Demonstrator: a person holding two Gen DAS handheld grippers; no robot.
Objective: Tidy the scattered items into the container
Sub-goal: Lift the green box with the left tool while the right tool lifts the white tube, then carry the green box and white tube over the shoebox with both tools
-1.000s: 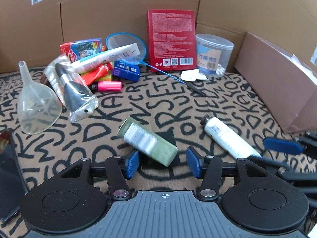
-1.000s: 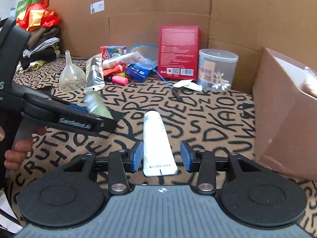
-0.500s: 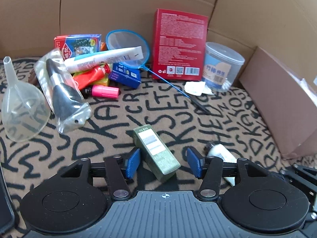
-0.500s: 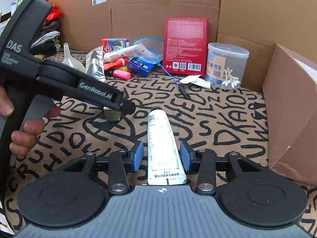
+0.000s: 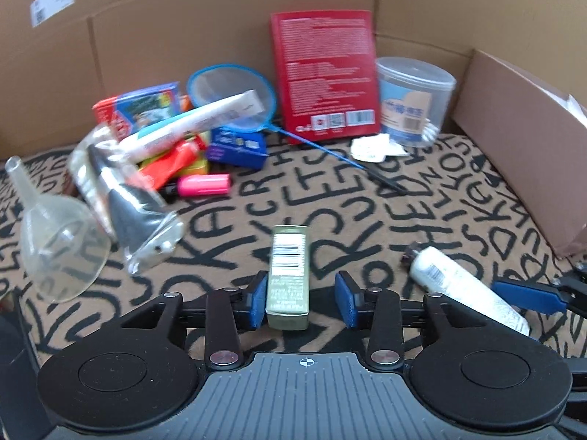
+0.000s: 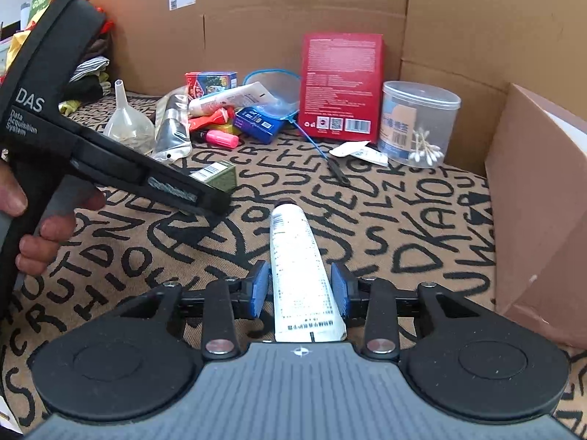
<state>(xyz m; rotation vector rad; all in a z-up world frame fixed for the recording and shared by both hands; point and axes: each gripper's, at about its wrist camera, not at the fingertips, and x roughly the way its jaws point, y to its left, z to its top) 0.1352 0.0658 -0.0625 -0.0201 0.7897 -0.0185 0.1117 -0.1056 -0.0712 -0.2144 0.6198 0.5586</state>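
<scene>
Left wrist view: I see my left gripper (image 5: pixel 303 304) straddling the green box (image 5: pixel 288 275), which lies on the lettered mat (image 5: pixel 367 220)
Green box axis: long axis runs straight away from me along the fingers, barcode end far, plain end near
Left jaws: just been opening; left pad touches the box side, right pad stands clear of it, so nothing is clamped
Right wrist view: my right gripper (image 6: pixel 301 293) sits around the white tube (image 6: pixel 299 275)
White tube axis: lengthwise along the fingers, cap end pointing away, flat crimped end towards me
Right jaws: just been closing, narrow, pads just beside the tube walls; I cannot tell whether they press
Container: brown cardboard box (image 6: pixel 539 227) stands right of the tube, well apart
</scene>
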